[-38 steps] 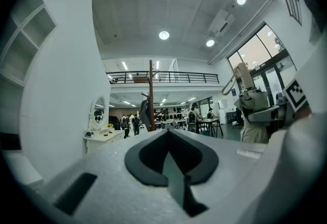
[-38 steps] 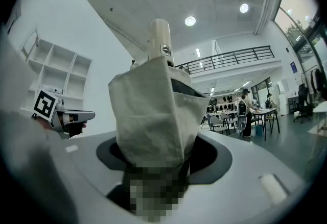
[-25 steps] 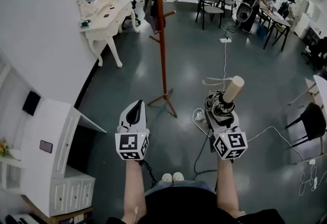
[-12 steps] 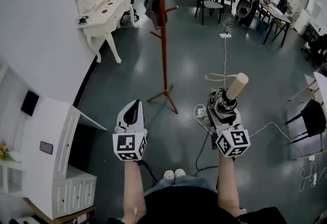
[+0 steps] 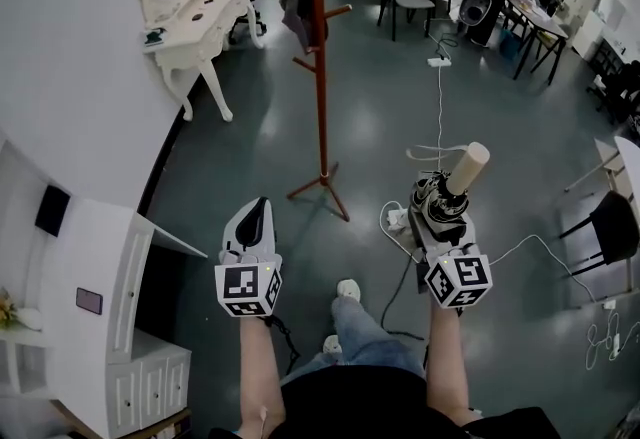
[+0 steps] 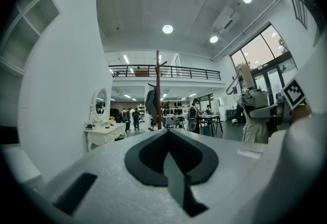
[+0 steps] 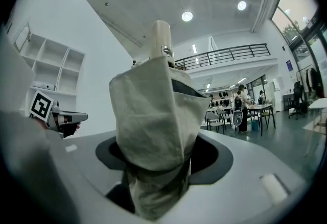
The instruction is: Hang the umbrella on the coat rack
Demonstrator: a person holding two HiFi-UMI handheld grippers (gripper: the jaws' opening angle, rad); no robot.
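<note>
**A:** What's nearest?

**B:** The left gripper point(image 5: 256, 219), jaws pressed together with nothing between them. The right gripper point(image 5: 437, 199) pinches the folded umbrella point(image 7: 152, 108) by its cloth. The handle point(image 5: 468, 167) sticks up out of the cloth.

**A:** And the rack?

**B:** The rack point(image 5: 320, 77) stands on the floor ahead, well apart from the umbrella. A dark coat point(image 5: 294, 7) hangs near its top.

**A:** Which step, then?

**B:** The carry, I judge: the umbrella is gripped, not hung. The next move calls for closing on the rack and raising the umbrella to a free peg point(image 5: 338, 11). It has to catch there before the jaws spread.
</note>
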